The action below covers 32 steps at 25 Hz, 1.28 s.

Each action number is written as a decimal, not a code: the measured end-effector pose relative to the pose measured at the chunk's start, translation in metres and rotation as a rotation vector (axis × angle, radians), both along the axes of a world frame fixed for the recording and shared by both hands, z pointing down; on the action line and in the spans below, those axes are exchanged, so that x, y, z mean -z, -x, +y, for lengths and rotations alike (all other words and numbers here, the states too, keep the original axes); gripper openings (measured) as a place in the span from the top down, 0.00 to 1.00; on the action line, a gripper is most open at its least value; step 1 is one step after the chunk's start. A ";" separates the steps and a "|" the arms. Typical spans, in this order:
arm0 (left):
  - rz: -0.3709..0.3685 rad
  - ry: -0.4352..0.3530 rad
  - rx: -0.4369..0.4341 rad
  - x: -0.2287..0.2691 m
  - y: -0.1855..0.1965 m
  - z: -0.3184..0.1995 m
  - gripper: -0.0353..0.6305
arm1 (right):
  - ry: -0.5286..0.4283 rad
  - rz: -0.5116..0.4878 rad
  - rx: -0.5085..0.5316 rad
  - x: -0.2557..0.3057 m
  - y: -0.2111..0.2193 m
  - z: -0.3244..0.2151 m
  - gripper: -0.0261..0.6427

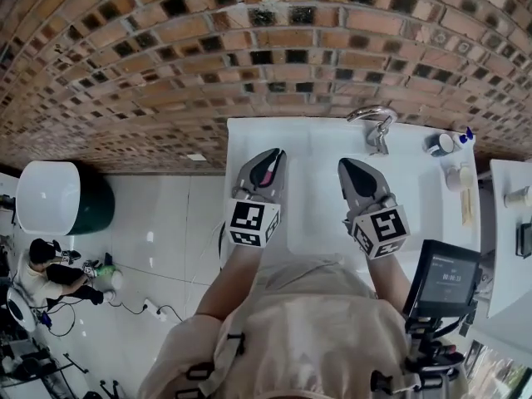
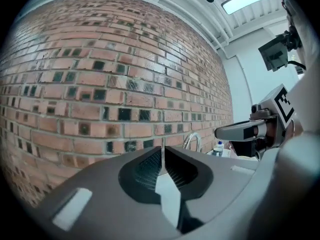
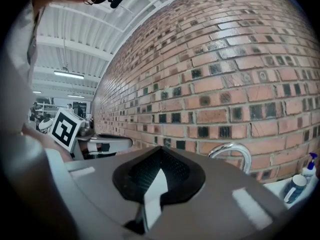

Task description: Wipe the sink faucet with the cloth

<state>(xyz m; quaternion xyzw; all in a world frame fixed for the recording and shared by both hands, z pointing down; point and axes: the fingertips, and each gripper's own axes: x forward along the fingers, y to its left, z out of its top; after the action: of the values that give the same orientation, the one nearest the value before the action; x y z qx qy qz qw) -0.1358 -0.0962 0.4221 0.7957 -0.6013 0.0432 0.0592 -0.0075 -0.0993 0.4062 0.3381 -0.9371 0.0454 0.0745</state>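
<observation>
Head view: the left gripper (image 1: pixel 264 158) and right gripper (image 1: pixel 353 166) hung side by side over the white sink (image 1: pixel 249 131). The faucet (image 1: pixel 374 123) stood ahead of the right gripper, slightly to its right. 2 bottles (image 1: pixel 449 142) sat further right. No cloth showed. A screen (image 1: pixel 445 277) behind the right gripper carried digits too small to read.

Left gripper view: the jaws were pressed together with nothing between them. The faucet rose just beyond their tips, and the right gripper (image 2: pixel 235 131) was level with them on the right.

Right gripper view: the jaws were also pressed together and empty, with the faucet ahead and to the right. The bottle labels could not be read.

The faucet looked like fixed, stiff, polished metal, likely slippery, so the arched spout should suit wiping. A cloth would probably be light and limp, best pinched at a bunched fold.
</observation>
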 end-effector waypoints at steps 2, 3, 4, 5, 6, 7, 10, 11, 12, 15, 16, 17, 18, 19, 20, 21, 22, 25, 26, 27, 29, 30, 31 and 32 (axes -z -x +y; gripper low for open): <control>-0.006 -0.020 -0.021 0.011 -0.010 -0.002 0.94 | -0.030 -0.017 -0.003 0.012 -0.004 -0.001 0.97; -0.007 -0.028 -0.030 0.016 -0.014 -0.003 0.94 | -0.048 -0.027 -0.001 0.018 -0.004 -0.001 0.98; -0.007 -0.036 -0.037 0.020 -0.018 -0.004 0.94 | -0.065 -0.036 0.004 0.023 -0.003 -0.001 0.97; -0.008 -0.042 -0.045 0.023 -0.021 -0.004 0.94 | -0.082 -0.043 0.010 0.028 -0.002 0.000 0.97; -0.010 -0.047 -0.053 0.025 -0.025 -0.004 0.94 | -0.098 -0.048 0.015 0.033 -0.002 0.002 0.98; -0.013 -0.052 -0.062 0.027 -0.029 -0.005 0.94 | -0.114 -0.051 0.019 0.037 -0.002 0.004 0.97; -0.021 -0.067 -0.081 0.034 -0.039 -0.006 0.94 | -0.150 -0.057 0.030 0.047 -0.005 0.009 0.98; -0.024 -0.071 -0.085 0.037 -0.042 -0.006 0.94 | -0.158 -0.059 0.033 0.050 -0.006 0.010 0.98; -0.027 -0.076 -0.088 0.039 -0.044 -0.005 0.94 | -0.166 -0.061 0.035 0.052 -0.006 0.011 0.98; -0.046 -0.092 -0.082 0.044 -0.045 -0.003 0.94 | -0.181 -0.059 0.049 0.054 -0.004 0.013 0.98; -0.051 -0.094 -0.077 0.044 -0.044 -0.003 0.94 | -0.183 -0.058 0.054 0.054 -0.003 0.014 0.98; -0.052 -0.094 -0.074 0.043 -0.044 -0.003 0.94 | -0.184 -0.056 0.059 0.054 -0.002 0.015 0.98; -0.048 -0.091 -0.073 0.043 -0.043 -0.002 0.94 | -0.184 -0.055 0.063 0.053 -0.001 0.015 0.98; -0.043 -0.087 -0.074 0.042 -0.043 -0.001 0.94 | -0.184 -0.053 0.066 0.052 0.001 0.016 0.98; -0.039 -0.082 -0.074 0.041 -0.042 -0.001 0.94 | -0.183 -0.050 0.068 0.052 0.001 0.016 0.98; -0.037 -0.078 -0.075 0.041 -0.042 0.000 0.94 | -0.182 -0.049 0.069 0.051 0.002 0.016 0.98; -0.036 -0.076 -0.075 0.041 -0.042 0.000 0.94 | -0.178 -0.048 0.068 0.050 0.002 0.016 0.98; -0.039 -0.082 -0.078 0.042 -0.043 0.000 0.94 | -0.162 -0.050 0.062 0.047 0.001 0.014 0.98; -0.039 -0.086 -0.082 0.042 -0.043 0.000 0.94 | -0.159 -0.050 0.060 0.046 0.001 0.013 0.98; -0.038 -0.090 -0.085 0.042 -0.044 0.000 0.94 | -0.158 -0.048 0.058 0.045 0.000 0.012 0.98; -0.036 -0.097 -0.090 0.044 -0.045 -0.001 0.94 | -0.158 -0.044 0.055 0.045 0.000 0.010 0.98; -0.035 -0.103 -0.093 0.046 -0.046 -0.001 0.94 | -0.155 -0.043 0.053 0.045 -0.001 0.009 0.98; -0.034 -0.110 -0.096 0.048 -0.048 -0.001 0.94 | -0.149 -0.042 0.050 0.044 -0.002 0.008 0.98; -0.035 -0.118 -0.100 0.050 -0.049 0.000 0.94 | -0.140 -0.040 0.046 0.043 -0.003 0.008 0.98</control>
<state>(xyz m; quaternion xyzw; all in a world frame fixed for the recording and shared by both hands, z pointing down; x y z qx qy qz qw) -0.0867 -0.0964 0.3721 0.8260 -0.5632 0.0243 -0.0005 -0.0048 -0.0916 0.3633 0.3198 -0.9468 -0.0150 0.0328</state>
